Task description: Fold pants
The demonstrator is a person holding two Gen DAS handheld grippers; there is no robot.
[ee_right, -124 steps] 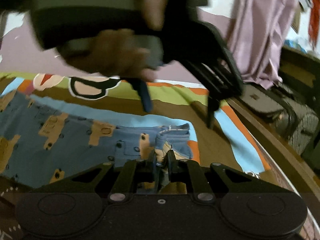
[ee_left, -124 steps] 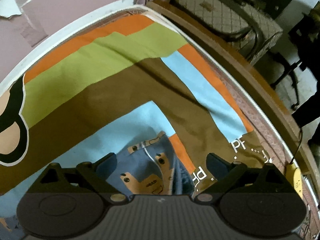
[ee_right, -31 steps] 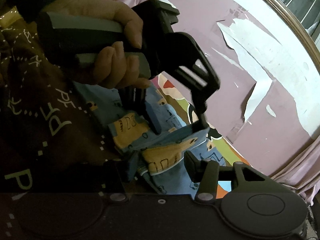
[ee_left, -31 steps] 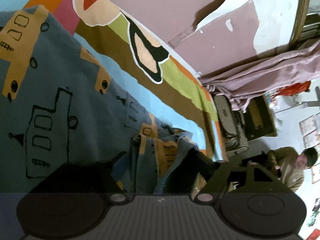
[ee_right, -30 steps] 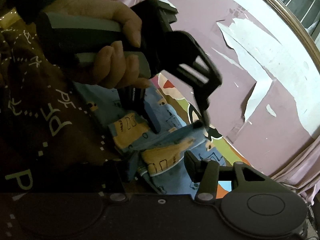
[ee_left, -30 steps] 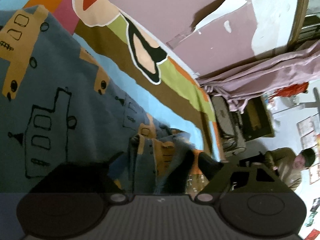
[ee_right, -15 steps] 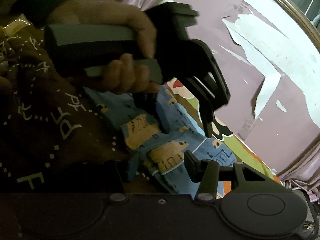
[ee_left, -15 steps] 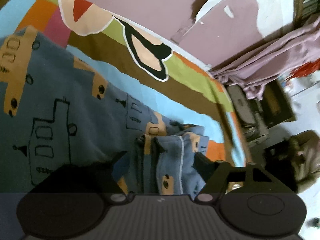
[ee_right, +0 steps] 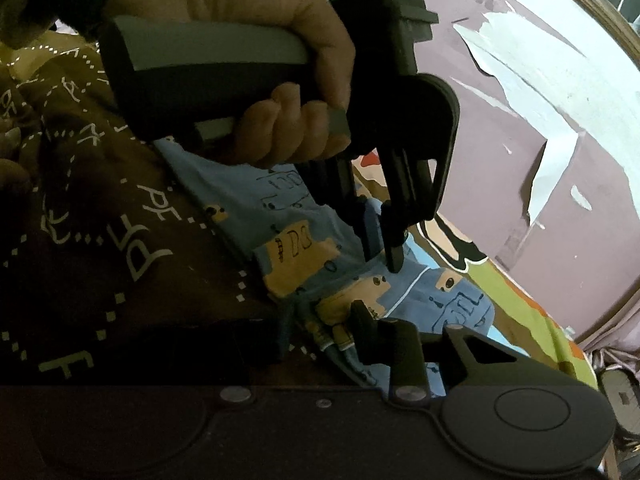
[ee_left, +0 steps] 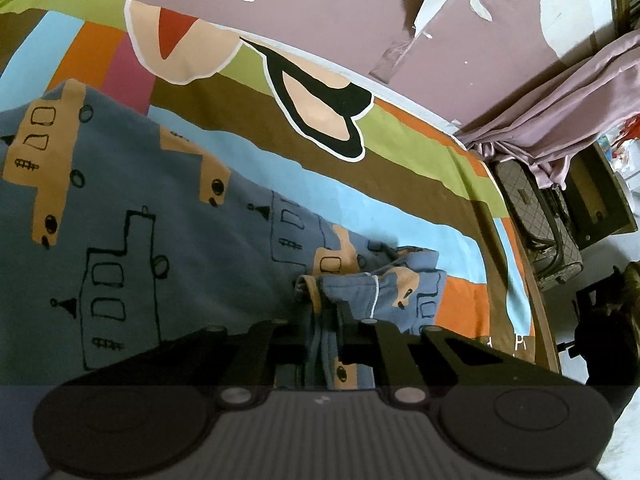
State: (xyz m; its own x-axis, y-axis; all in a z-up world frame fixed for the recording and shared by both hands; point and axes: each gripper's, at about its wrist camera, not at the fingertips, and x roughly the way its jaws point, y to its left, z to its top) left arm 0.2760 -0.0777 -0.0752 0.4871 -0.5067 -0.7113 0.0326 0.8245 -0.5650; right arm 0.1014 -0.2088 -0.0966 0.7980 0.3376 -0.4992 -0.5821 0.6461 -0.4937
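Blue pants (ee_left: 120,200) printed with orange vehicles lie spread on a colourful striped bedsheet (ee_left: 400,184). Their waistband end is bunched at the lower middle of the left wrist view. My left gripper (ee_left: 325,320) has its jaws closing, and the pads pinch a fold of that waistband. In the right wrist view a hand (ee_right: 280,132) holds the left gripper (ee_right: 380,248), which points down into the pants (ee_right: 248,200). Just below it my right gripper (ee_right: 320,332) is also closing, with a bunched edge of the same fabric pressed between its fingers.
A pink wall (ee_left: 360,20) with peeling paint runs behind the bed. The bed's wooden edge (ee_left: 536,288) is at the right, with a quilted bag (ee_left: 540,220) and a pink curtain (ee_left: 560,100) beyond it. A brown part of the sheet with white letters (ee_right: 100,220) lies beside the pants.
My left jaws went from wide apart to pinched on the waistband fold, and that gripper rose and tilted a little. The right jaws narrowed onto the fabric; the right hand stayed put.
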